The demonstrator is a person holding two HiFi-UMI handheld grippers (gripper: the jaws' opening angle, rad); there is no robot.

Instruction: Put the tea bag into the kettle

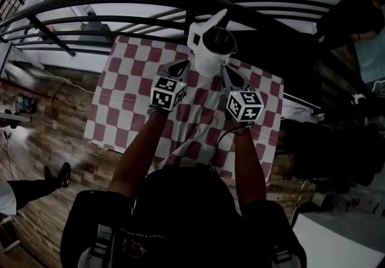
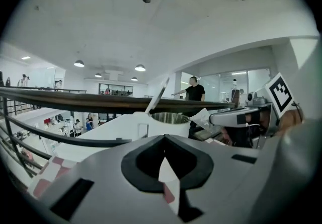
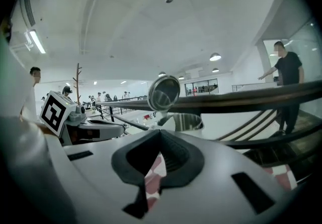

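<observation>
The white kettle (image 1: pixel 210 50) stands at the far edge of the checkered cloth, its lid (image 3: pixel 163 93) tipped up and its steel mouth (image 2: pixel 170 117) uncovered. My left gripper (image 1: pixel 182 65) is shut and empty, its tips by the kettle's left side. My right gripper (image 1: pixel 225 70) is shut by the kettle's right side. In the left gripper view a small white paper piece, seemingly the tea bag (image 2: pixel 201 117), sticks out of the right gripper's tips (image 2: pixel 214 117), level with the kettle's mouth. From the head view the tea bag is hidden.
The red-and-white cloth (image 1: pixel 132 98) covers a small table against a dark curved railing (image 1: pixel 120 2) just behind the kettle. A person in black (image 1: pixel 361 20) stands at the far right. Wooden floor lies on the left, with someone's shoe (image 1: pixel 60 173) on it.
</observation>
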